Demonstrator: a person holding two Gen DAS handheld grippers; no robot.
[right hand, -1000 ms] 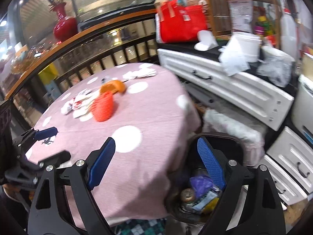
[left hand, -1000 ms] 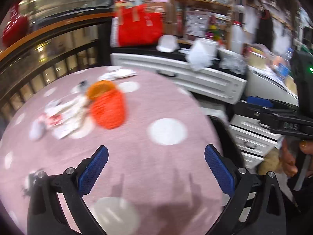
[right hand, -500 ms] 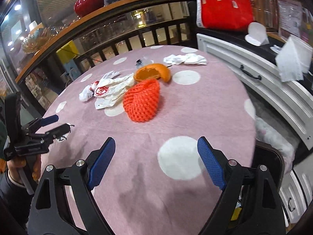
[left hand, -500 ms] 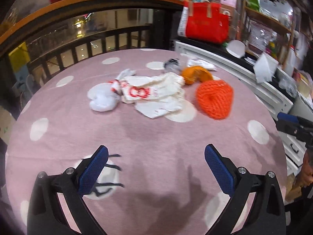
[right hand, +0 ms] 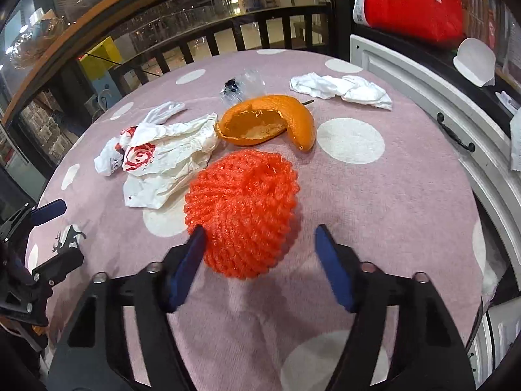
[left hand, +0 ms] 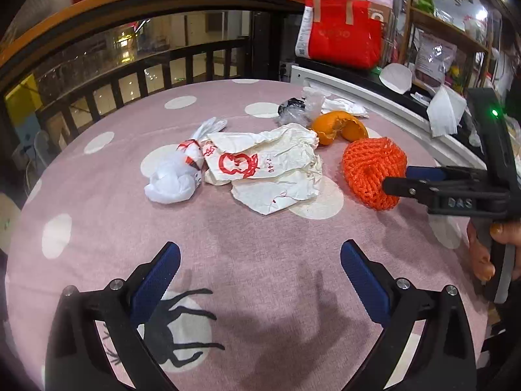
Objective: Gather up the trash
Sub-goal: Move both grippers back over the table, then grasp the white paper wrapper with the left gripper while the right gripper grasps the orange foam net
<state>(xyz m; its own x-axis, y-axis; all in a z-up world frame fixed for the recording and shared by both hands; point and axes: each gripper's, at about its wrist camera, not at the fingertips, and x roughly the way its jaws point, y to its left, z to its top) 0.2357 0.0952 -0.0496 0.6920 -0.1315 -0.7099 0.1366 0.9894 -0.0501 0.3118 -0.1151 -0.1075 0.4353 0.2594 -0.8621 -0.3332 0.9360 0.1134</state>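
Note:
On the pink dotted tablecloth lie an orange foam net, an orange peel, a crumpled white paper bag with red print, a knotted white plastic bag, white tissue and a clear wrapper. My right gripper straddles the near end of the net, jaws closing. Its left pad touches the net and its right pad stands clear. From the left wrist, the right gripper reaches the net from the right. My left gripper is open over bare cloth, nothing between its fingers.
A white drawer cabinet runs along the table's right side, with a red bag on top. A dark railing curves behind the table. A person's hand holds the right gripper's handle. The left gripper shows at the table's left edge.
Both grippers swung from the table's right side toward the trash pile. The right gripper came down over the foam net and its jaws narrowed. The left gripper then held nearly still.

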